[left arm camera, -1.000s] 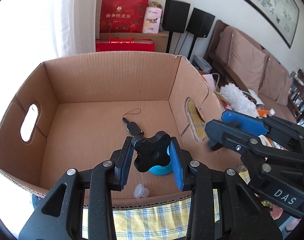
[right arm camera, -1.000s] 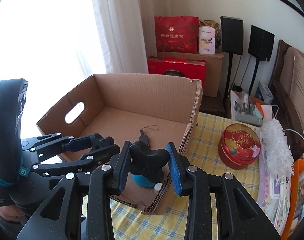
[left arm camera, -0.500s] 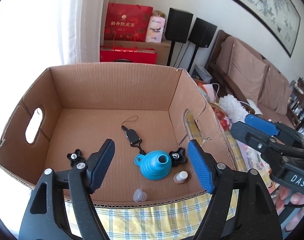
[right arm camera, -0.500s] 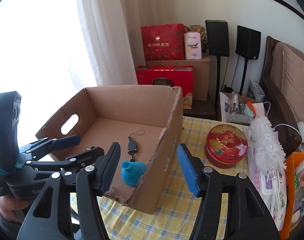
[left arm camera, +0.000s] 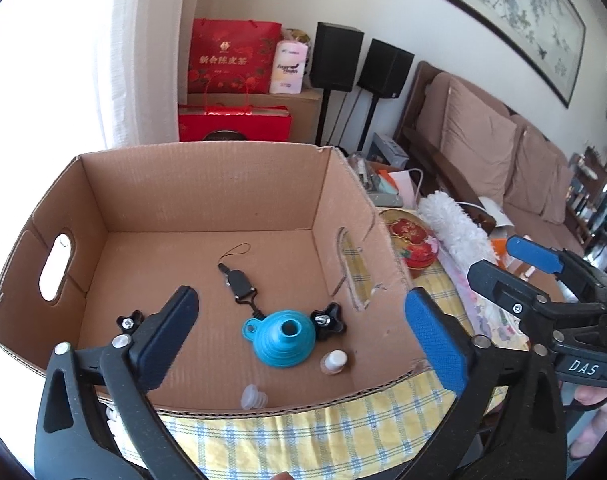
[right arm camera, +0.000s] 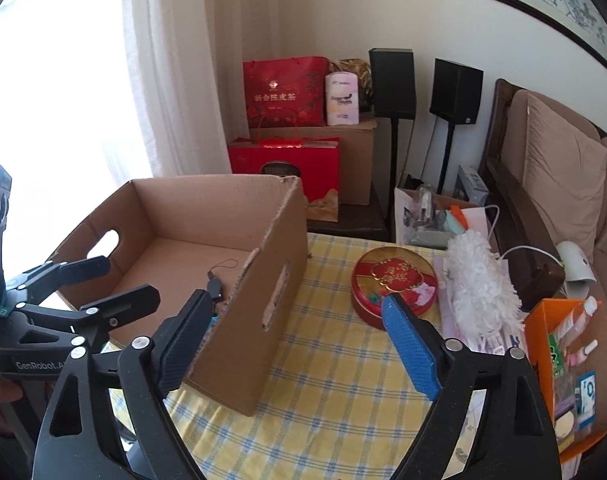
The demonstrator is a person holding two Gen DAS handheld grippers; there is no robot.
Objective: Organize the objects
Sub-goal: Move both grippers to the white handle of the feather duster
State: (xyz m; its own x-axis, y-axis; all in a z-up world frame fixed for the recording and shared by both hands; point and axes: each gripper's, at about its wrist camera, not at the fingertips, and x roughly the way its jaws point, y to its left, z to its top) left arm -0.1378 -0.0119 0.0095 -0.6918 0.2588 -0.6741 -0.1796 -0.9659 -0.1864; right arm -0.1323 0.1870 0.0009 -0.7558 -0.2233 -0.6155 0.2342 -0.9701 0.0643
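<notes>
Left wrist view looks straight down into the cardboard box (left arm camera: 207,208), so you get the whole floor of it: blue funnel (left arm camera: 281,336) near the front edge, a black knob (left arm camera: 327,320) touching its right side, another black knob (left arm camera: 129,319) over by the left wall, a black lanyard clip (left arm camera: 239,280) behind the funnel, a small bottle (left arm camera: 335,362) and a clear stopper (left arm camera: 254,396) right at the front wall. Left gripper (left arm camera: 299,340) is spread wide, nothing in it. Right wrist view only catches the box (right arm camera: 239,320) from its side, with most of that stuff hidden, but it does show the red tin (right arm camera: 395,280) and white duster (right arm camera: 479,280) on the checked tablecloth (right arm camera: 335,380) past the box's right wall. Right gripper (right arm camera: 299,344) is gaping open too, empty.
</notes>
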